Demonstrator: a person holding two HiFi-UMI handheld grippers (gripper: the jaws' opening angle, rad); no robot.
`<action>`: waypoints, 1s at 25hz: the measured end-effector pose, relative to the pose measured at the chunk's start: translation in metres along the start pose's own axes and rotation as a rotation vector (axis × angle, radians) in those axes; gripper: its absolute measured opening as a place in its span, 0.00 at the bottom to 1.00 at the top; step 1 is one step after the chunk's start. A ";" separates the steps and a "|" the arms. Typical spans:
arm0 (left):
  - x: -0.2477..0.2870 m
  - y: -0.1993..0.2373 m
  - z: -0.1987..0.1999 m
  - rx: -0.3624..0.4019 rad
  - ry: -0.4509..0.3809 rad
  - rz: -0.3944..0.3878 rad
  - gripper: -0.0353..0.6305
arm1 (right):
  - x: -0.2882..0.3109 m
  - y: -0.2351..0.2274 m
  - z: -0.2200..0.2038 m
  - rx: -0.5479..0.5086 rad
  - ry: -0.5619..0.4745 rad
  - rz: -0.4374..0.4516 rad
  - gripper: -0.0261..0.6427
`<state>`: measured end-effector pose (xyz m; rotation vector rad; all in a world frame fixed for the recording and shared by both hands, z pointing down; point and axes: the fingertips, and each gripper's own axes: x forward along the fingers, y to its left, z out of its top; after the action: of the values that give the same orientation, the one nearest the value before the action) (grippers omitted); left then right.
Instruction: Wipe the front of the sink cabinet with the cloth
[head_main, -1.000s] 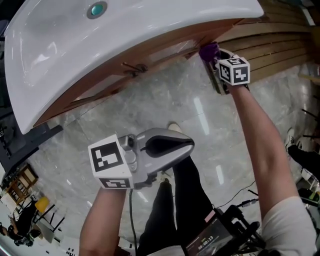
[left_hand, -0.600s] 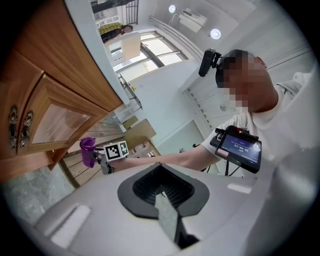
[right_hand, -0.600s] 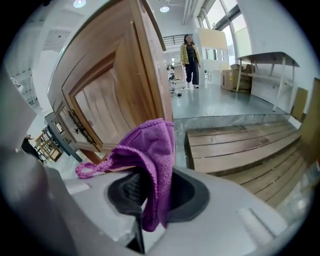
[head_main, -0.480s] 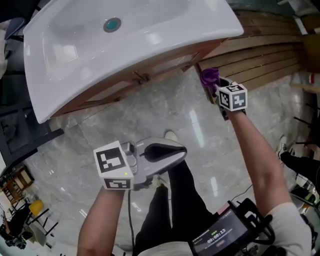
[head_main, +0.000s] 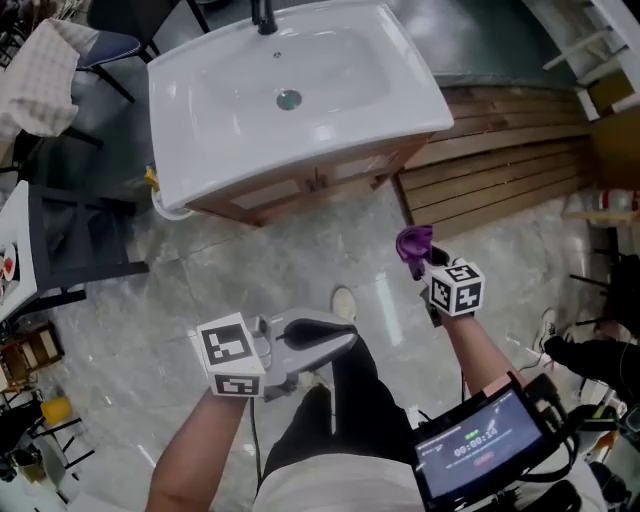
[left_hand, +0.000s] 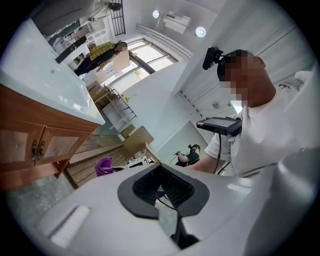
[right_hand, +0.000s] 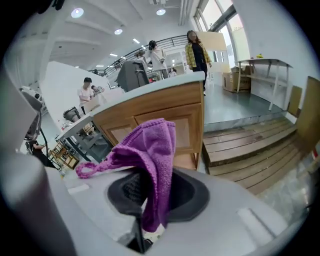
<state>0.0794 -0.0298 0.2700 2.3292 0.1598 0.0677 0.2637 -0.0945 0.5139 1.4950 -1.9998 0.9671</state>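
The sink cabinet's wooden front (head_main: 300, 188) stands under a white basin (head_main: 230, 95) at the top of the head view. My right gripper (head_main: 424, 262) is shut on a purple cloth (head_main: 412, 242) and hangs over the marble floor, well clear of the cabinet. In the right gripper view the cloth (right_hand: 150, 150) droops out of the shut jaws of the right gripper (right_hand: 150, 200), with the cabinet doors (right_hand: 165, 117) behind it. My left gripper (head_main: 340, 335) is shut and holds nothing, low and left of centre. The left gripper view shows the cabinet (left_hand: 30, 145) at left and the cloth (left_hand: 104, 166) beyond.
A slatted wooden platform (head_main: 500, 165) lies right of the cabinet. A dark chair (head_main: 70, 250) and a checked fabric (head_main: 45, 75) are at the left. The person's leg and shoe (head_main: 343, 300) are between the grippers. People stand in the background (right_hand: 197, 50).
The view has drawn back from the cabinet. The right gripper with the cloth has left the cabinet's right front corner and come down over the floor. The left gripper kept its pose.
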 end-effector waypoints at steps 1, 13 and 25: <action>-0.009 -0.014 0.001 0.005 -0.007 0.023 0.06 | -0.017 0.018 0.004 -0.008 -0.015 0.015 0.15; -0.092 -0.164 0.023 0.095 -0.096 0.245 0.06 | -0.195 0.203 0.036 -0.114 -0.166 0.137 0.15; -0.108 -0.252 0.001 0.201 -0.097 0.327 0.06 | -0.305 0.308 0.059 -0.259 -0.305 0.237 0.15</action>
<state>-0.0513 0.1279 0.0871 2.5328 -0.2762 0.1050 0.0659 0.1027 0.1769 1.3478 -2.4554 0.5581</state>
